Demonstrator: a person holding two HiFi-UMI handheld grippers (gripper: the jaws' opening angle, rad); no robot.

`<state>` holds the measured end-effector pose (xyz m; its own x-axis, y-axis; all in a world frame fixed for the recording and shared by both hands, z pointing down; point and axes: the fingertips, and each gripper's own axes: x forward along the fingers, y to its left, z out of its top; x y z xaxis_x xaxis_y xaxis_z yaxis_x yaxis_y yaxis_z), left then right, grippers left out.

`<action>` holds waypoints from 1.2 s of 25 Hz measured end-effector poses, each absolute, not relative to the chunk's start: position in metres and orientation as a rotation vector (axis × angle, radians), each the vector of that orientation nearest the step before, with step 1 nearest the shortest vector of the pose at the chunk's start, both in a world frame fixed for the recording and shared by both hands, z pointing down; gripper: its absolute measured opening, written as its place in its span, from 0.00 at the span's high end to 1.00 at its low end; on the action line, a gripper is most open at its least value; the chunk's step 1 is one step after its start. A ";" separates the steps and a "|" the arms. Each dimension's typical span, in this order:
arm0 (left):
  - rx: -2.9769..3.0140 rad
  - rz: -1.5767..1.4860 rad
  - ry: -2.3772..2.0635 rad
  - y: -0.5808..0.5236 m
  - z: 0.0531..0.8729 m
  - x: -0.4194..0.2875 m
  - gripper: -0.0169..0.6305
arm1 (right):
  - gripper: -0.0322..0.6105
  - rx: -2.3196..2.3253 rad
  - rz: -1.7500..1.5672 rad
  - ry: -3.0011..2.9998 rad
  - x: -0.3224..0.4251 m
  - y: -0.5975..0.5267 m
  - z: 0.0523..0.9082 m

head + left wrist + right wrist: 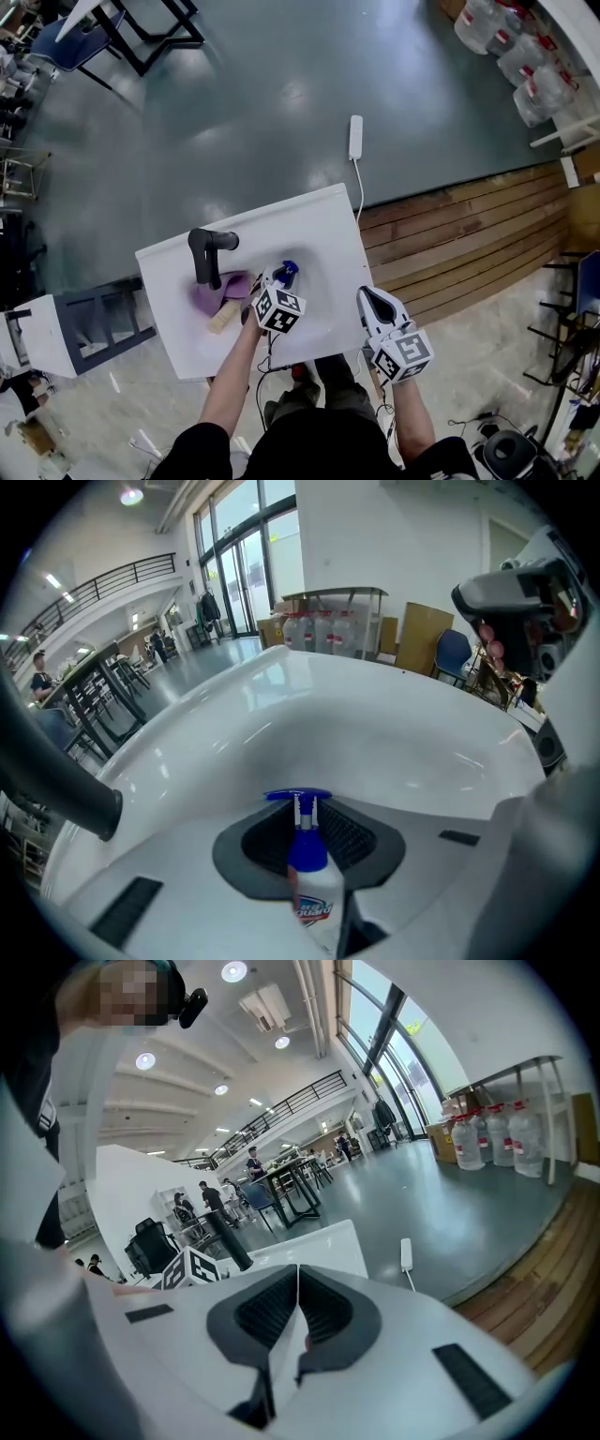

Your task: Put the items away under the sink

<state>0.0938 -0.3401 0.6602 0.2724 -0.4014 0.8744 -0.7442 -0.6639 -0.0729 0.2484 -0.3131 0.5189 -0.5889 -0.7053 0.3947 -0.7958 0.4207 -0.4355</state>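
A white soap bottle (313, 907) with a blue pump top (289, 271) stands upright between the jaws of my left gripper (309, 846), which is shut on it. That gripper (278, 278) hangs over the white sink basin (394, 742), just right of the black faucet (208, 253). A purple cloth (217, 292) and a pale wooden-handled item (223, 317) lie by the faucet's base. My right gripper (368, 298) is at the sink unit's right edge, shut (298, 1283) with nothing in it.
The white sink unit (319, 220) stands on a grey floor beside a wooden platform (469, 234). A white power strip (355, 137) lies beyond it. Several water jugs (525, 56) sit at the far right, and a dark shelf unit (94, 323) stands at the left.
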 end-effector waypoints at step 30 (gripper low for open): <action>2.410 0.641 -1.516 -0.283 0.506 0.065 0.86 | 0.90 1.341 0.744 -2.627 0.233 -0.226 0.459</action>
<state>0.0654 -0.2834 0.5058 0.3720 -0.7985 0.4733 -0.8958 -0.4425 -0.0424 0.2334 -0.2258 0.4588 -0.6072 -0.7355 0.3007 -0.7839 0.4930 -0.3774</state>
